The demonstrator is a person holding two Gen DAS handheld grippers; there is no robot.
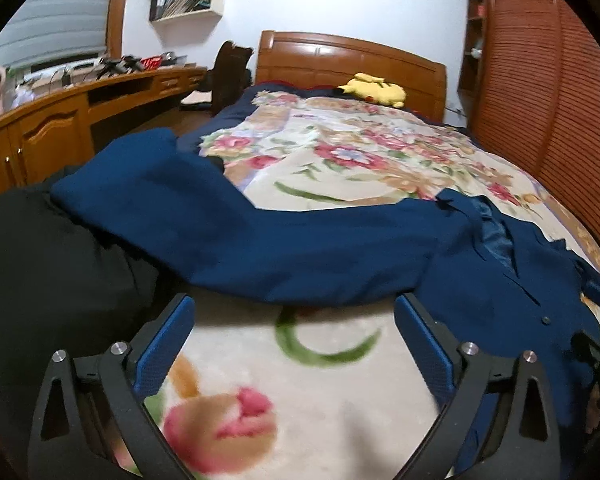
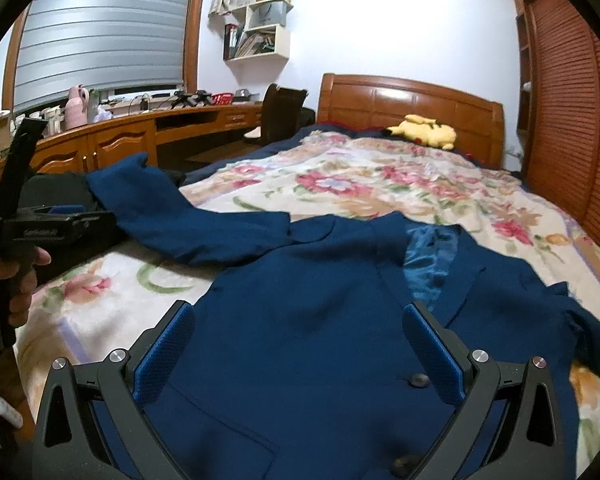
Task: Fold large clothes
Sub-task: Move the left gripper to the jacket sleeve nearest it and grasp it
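Observation:
A dark blue suit jacket [image 2: 308, 320] lies front up on the floral bedspread [image 2: 380, 184], collar toward the headboard, one sleeve [image 2: 180, 216] stretched out to the left. In the left wrist view the sleeve [image 1: 220, 236] crosses just beyond my left gripper [image 1: 294, 312], which is open and empty over bare bedspread [image 1: 300, 392]. My right gripper [image 2: 298, 320] is open and empty above the jacket's front, near a button [image 2: 419, 380]. The left gripper [image 2: 60, 220] also shows in the right wrist view, held by a hand at the left.
A dark garment [image 1: 40, 280] lies at the bed's left edge by the sleeve end. A yellow plush toy [image 2: 424, 132] sits by the wooden headboard [image 2: 412, 100]. A wooden desk [image 2: 140, 136] runs along the left; a slatted wardrobe [image 2: 572, 120] stands on the right.

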